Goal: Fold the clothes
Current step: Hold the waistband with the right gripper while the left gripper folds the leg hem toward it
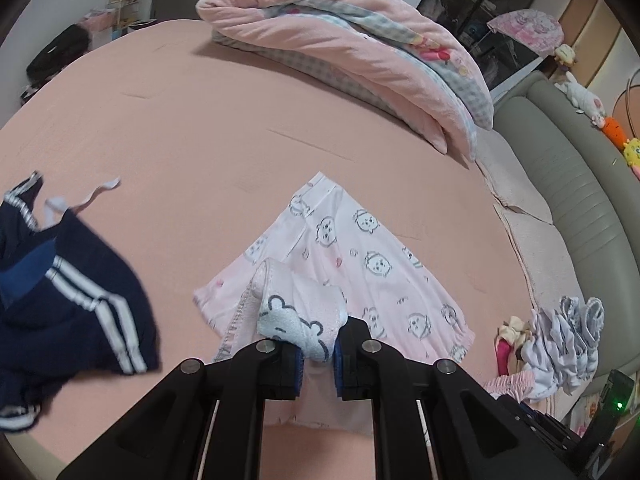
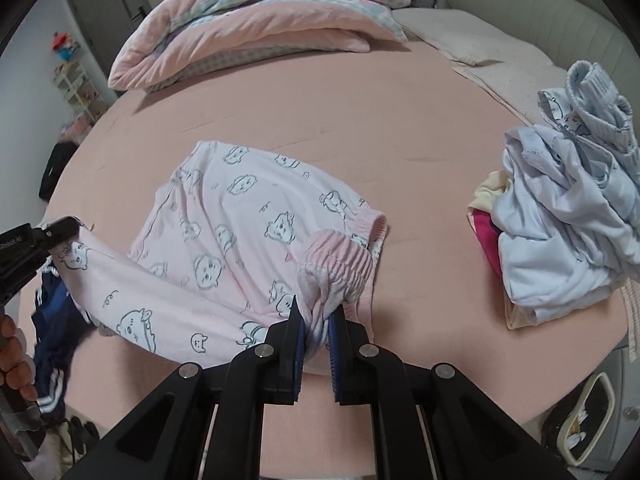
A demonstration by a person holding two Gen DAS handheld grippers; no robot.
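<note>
The pink printed pyjama trousers [image 2: 224, 220] lie partly spread on the pink bed [image 2: 360, 132], near the middle of the right wrist view. The right tongs [image 2: 314, 326] are clamped on the bunched ribbed waistband at 6 o'clock, the cloth squeezed thin between the blue pads. The left tongs [image 1: 318, 346] pinch a folded end of the same trousers [image 1: 360, 248], which rises off the bed towards the lens at 6 o'clock; how much cloth sits behind the pads is hidden by the black arms. In the right wrist view the left tongs [image 2: 66, 226] enter at 9 o'clock, with a lifted trouser leg hanging from them. Fingers of a hand [image 2: 14, 356] show at the frame edge at 8 o'clock, cut off.

A navy garment with white stripes [image 1: 72, 300] lies at 8 o'clock in the left view, blurred and cropped by the edge. A heap of pale blue clothes [image 2: 568, 216] sits at 3 o'clock in the right view, with something bright pink half buried beneath. A folded pink quilt [image 1: 340, 40] lies at 12 o'clock.
</note>
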